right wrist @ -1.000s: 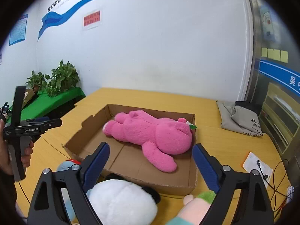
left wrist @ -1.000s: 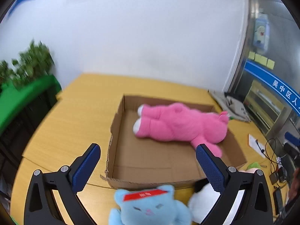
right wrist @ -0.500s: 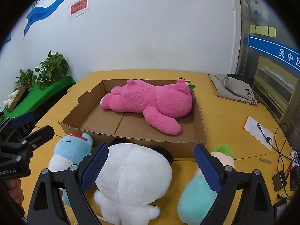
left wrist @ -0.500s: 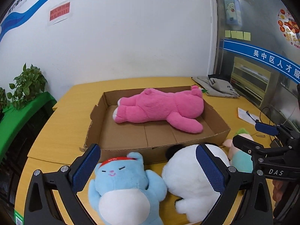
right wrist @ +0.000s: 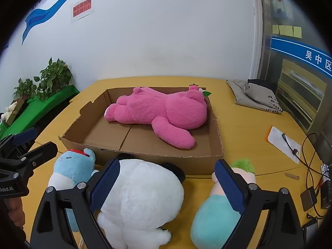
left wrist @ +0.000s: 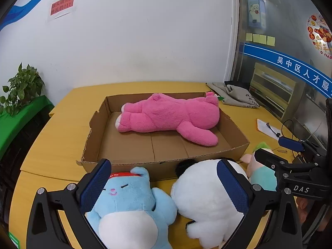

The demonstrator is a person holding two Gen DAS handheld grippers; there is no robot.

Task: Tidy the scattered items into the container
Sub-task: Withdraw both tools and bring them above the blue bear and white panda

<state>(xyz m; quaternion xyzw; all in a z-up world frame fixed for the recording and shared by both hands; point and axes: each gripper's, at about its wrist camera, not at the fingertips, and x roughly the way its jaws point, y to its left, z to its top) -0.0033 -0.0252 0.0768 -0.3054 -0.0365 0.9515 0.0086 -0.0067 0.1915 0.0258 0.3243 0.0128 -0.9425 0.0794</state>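
Note:
A shallow cardboard box [left wrist: 116, 164] [right wrist: 215, 139] lies on the yellow table with a pink plush bear [left wrist: 172, 114] [right wrist: 166, 112] inside. In front of the box lie a light blue plush [left wrist: 126, 203] [right wrist: 70, 166], a white plush with black ears [left wrist: 203, 197] [right wrist: 143, 199] and a teal plush with green hair [right wrist: 215, 217] [left wrist: 261, 174]. My left gripper [left wrist: 164, 186] is open above the blue and white plushes. My right gripper [right wrist: 166, 184] is open above the white and teal plushes. Neither holds anything.
A grey cloth bag [right wrist: 255, 95] lies at the table's back right. A paper sheet with a cable [right wrist: 284, 143] and black adapters [right wrist: 309, 199] sit at the right edge. Potted plants on a green bench [right wrist: 43, 103] stand left. A white wall is behind.
Both grippers have drawn back and tilted down, so the plushes in front of the box now fill the near view. Both stay open. The toys have not moved.

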